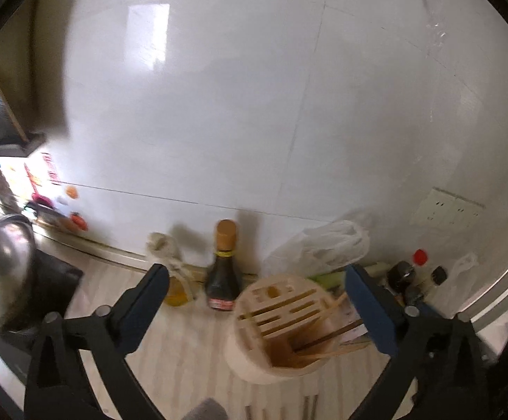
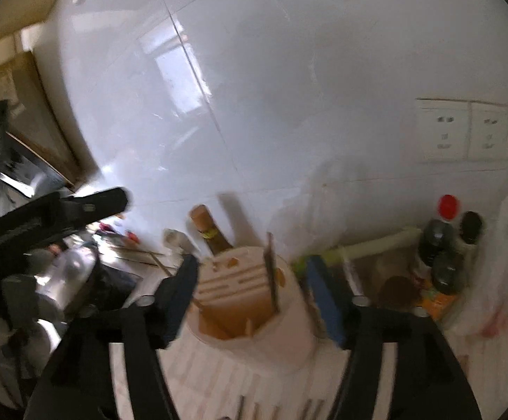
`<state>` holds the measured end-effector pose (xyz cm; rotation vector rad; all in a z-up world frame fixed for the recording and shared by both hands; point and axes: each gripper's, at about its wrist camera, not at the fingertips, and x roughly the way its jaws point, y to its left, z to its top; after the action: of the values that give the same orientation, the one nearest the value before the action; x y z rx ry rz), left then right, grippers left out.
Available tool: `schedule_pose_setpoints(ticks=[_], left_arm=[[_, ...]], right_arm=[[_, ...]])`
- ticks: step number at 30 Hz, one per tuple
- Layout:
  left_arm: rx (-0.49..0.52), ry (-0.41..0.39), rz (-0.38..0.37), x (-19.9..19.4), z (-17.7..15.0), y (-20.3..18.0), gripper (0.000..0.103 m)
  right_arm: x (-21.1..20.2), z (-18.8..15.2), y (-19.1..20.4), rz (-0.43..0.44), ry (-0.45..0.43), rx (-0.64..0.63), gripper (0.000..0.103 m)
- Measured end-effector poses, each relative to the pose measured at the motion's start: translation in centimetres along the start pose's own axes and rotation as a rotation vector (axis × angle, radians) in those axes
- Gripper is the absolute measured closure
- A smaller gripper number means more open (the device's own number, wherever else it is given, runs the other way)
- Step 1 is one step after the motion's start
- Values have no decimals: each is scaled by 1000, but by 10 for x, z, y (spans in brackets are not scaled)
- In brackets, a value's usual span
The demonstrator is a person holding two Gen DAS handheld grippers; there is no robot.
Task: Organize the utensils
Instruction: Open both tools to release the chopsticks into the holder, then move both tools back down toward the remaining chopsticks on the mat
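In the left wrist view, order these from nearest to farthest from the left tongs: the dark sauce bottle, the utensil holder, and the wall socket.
From the left tongs:
1. Utensil holder, between the open tong fingers, toward the right one.
2. Dark sauce bottle, just beyond, standing against the wall.
3. Wall socket, far right, up on the tiled wall.

tabletop (image 1: 170, 367): pale, striped | on it: utensil holder (image 1: 275, 336); dark sauce bottle (image 1: 223, 280); plastic bag (image 1: 324, 248); steel pot (image 1: 2, 280)
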<state>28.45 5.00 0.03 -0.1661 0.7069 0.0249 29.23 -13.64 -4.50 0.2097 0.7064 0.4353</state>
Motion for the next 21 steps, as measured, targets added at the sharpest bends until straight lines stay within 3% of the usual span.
schedule_pose_setpoints(ticks=[3, 7, 15, 21], left_arm=[[33, -4, 70, -7, -18, 6, 0], [65, 26, 142, -6, -47, 14, 0], [65, 61, 144, -17, -71, 22, 0], [61, 41, 121, -45, -74, 24, 0]], right_arm=[[-6, -10, 7, -104, 32, -29, 1], [-9, -25, 15, -195, 67, -65, 0], [-21, -37, 19, -289, 75, -54, 0], [-55, -32, 29, -294, 26, -32, 0]])
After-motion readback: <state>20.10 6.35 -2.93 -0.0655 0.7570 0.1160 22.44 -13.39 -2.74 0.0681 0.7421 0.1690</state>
